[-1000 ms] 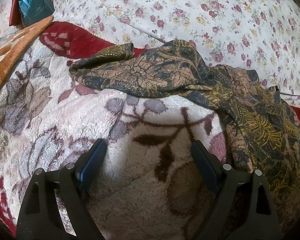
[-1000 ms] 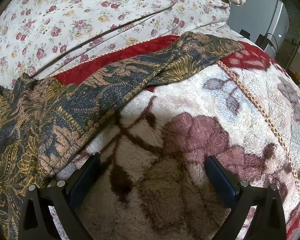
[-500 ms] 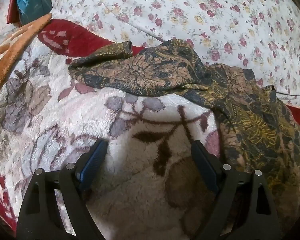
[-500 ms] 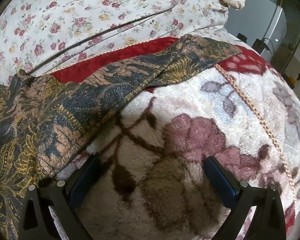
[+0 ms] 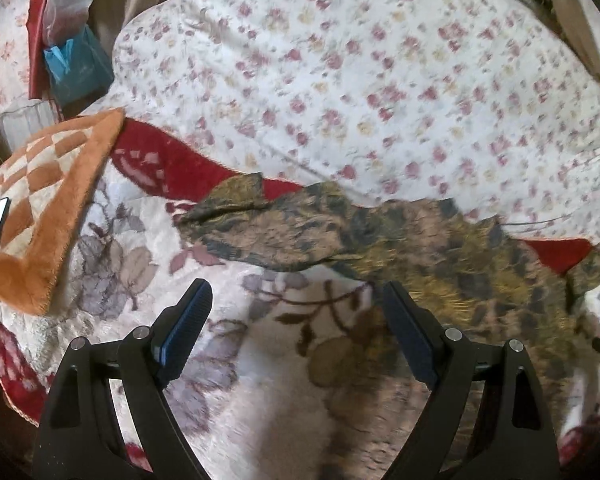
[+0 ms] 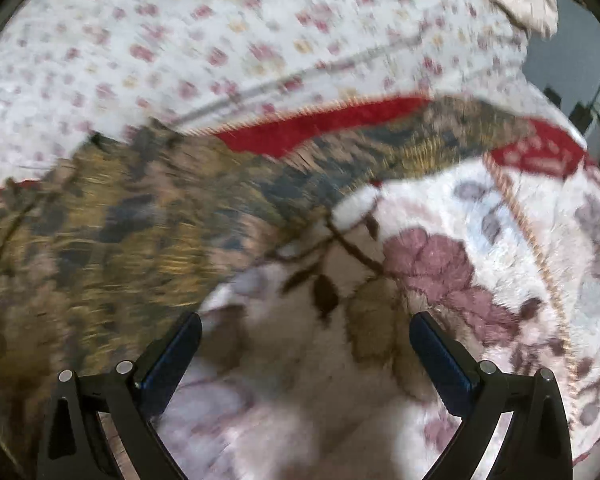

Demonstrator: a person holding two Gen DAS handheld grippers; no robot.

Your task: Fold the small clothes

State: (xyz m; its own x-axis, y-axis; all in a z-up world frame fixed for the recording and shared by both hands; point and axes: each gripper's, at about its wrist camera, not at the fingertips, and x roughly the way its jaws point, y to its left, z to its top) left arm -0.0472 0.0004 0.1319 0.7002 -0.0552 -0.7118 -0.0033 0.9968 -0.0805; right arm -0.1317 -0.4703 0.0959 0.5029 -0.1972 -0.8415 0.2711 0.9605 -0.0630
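A dark batik garment [image 5: 400, 240] with gold and brown pattern lies spread and crumpled across a fluffy floral blanket [image 5: 268, 380]. In the right wrist view the garment [image 6: 140, 232] fills the left half, one long part reaching to the upper right. My left gripper [image 5: 296, 300] is open and empty above the blanket, its right finger at the garment's near edge. My right gripper [image 6: 306, 328] is open and empty above the blanket, its left finger by the garment's edge. Both views are motion-blurred.
A white quilt with small flowers [image 5: 360, 80] lies behind the garment. An orange checked blanket [image 5: 48, 200] with a phone on it sits at the left. A blue bag [image 5: 76, 68] stands at the far left. A white appliance [image 6: 572, 72] is at the right.
Both grippers have pulled back and up from the garment, so more of the quilt and the orange blanket shows. Both stay open and empty.
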